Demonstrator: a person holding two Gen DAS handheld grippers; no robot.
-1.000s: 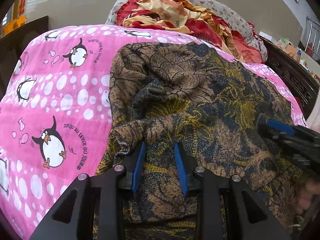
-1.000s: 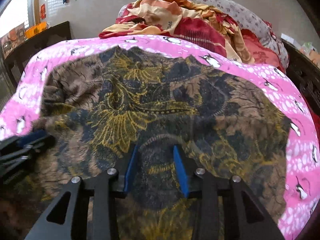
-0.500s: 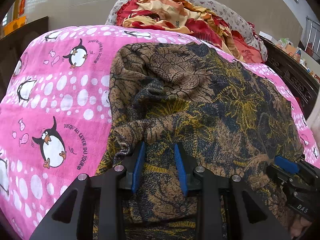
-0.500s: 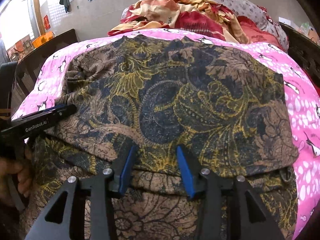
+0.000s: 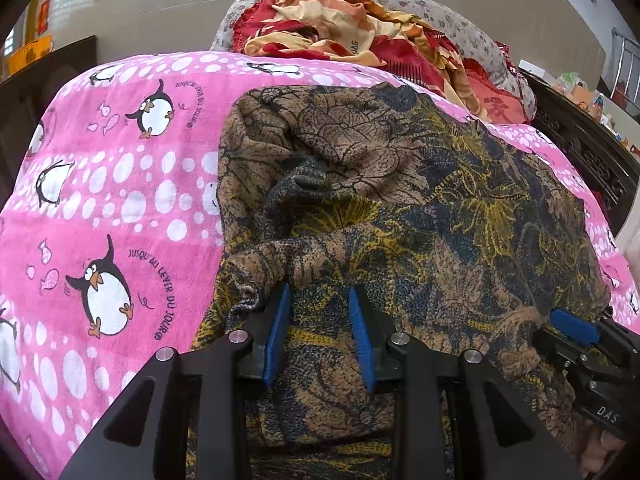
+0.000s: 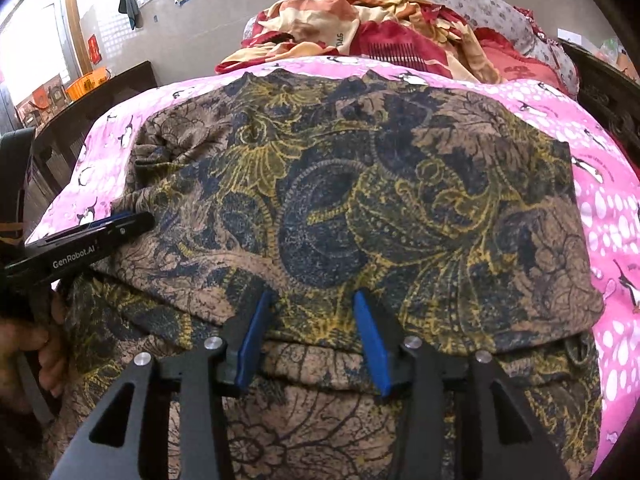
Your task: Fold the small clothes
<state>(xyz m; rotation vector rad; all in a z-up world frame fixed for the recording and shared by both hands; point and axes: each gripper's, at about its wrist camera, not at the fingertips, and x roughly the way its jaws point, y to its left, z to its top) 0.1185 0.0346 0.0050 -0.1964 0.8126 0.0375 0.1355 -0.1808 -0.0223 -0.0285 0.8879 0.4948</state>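
A brown, navy and yellow patterned garment (image 5: 400, 200) lies folded over on the pink penguin blanket (image 5: 120, 208). My left gripper (image 5: 318, 316) is at its near left part, its blue pads narrowly set and shut on a bunched fold of the cloth. In the right wrist view the same garment (image 6: 360, 200) spreads wide, with the folded edge running across just past my right gripper (image 6: 312, 320). Its jaws stand apart and the pads do not press the cloth. The left gripper (image 6: 120, 222) shows at the left edge, and the right gripper (image 5: 576, 328) at the left wrist view's lower right.
A heap of red and cream bedding (image 5: 360, 40) and a flowered pillow (image 5: 460, 28) lie at the far end of the bed. Dark carved wooden frames (image 5: 580, 140) border the bed on the right and on the left (image 6: 80, 120). A person's hand (image 6: 32, 344) holds the left gripper.
The right gripper moved right and toward the garment's near edge, and its jaws widened off the cloth. The top layer now lies flat over the lower one. The left gripper stayed put.
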